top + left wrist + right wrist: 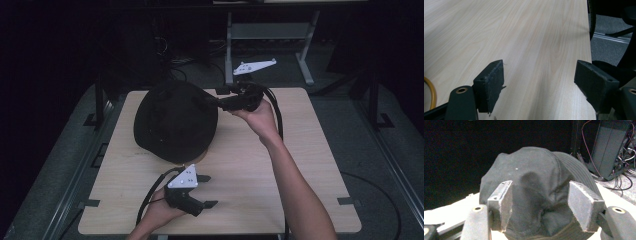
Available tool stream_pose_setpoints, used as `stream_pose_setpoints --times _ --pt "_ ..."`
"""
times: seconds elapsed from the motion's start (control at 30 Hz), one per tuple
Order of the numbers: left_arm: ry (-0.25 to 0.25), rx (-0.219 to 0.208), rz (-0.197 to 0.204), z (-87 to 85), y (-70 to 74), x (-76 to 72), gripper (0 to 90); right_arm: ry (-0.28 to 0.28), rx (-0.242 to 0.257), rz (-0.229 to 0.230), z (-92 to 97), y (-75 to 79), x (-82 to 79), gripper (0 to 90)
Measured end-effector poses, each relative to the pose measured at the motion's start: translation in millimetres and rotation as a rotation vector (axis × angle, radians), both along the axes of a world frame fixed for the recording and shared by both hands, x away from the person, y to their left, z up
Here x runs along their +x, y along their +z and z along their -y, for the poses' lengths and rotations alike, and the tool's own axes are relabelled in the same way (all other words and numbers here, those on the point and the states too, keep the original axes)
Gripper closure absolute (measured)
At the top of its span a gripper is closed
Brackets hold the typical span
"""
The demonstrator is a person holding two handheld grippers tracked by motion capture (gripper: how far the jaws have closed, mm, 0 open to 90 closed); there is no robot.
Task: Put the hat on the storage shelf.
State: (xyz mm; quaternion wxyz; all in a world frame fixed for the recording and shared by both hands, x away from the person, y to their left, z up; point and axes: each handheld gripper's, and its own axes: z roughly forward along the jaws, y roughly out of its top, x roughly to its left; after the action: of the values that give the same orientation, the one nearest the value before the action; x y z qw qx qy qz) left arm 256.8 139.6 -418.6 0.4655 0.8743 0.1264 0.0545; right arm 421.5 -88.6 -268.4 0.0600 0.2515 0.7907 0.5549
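Near edge of worktop [300,165]: left hand-held gripper [206,191] low over bare wood, jaws apart, empty; further back, black cap [175,120] resting at rear left, right hand-held gripper [207,102] jaws spread astride its crown, not clamped; likely risk: soft cloth dents, slips free, or cap slides away; creased crown clear in right gripper view, mere dark mass from above

A lab or test room; dark surrounds, a bare wooden table [300,165], tangled cables [624,170] and equipment at two o'clock.
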Motion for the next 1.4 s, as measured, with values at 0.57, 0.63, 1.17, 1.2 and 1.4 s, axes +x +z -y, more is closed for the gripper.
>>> stream_pose_setpoints --times 0.57,0.63,1.17,1.2,1.4 --pt "0.004 0.003 0.004 -0.9 -0.2 1.3 22.1 -0.038 -0.018 -0.023 30.4 -7.3 -8.8 31.6" --pt "0.004 0.010 0.006 -0.8 -0.4 2.0 21.8 -0.050 -0.009 -0.015 38.5 -10.7 -12.0 31.6" --pt "0.013 0.009 -0.004 -1.6 -0.3 3.3 21.1 -0.088 -0.011 -0.041 69.8 -27.3 -22.0 29.4" --pt "0.013 0.009 -0.004 -1.6 -0.3 3.3 21.1 -0.088 -0.011 -0.041 69.8 -27.3 -22.0 29.4" --pt "0.013 0.012 -0.008 -1.3 -0.7 3.4 21.0 -0.097 -0.010 -0.053 77.6 -34.3 -28.2 29.1"
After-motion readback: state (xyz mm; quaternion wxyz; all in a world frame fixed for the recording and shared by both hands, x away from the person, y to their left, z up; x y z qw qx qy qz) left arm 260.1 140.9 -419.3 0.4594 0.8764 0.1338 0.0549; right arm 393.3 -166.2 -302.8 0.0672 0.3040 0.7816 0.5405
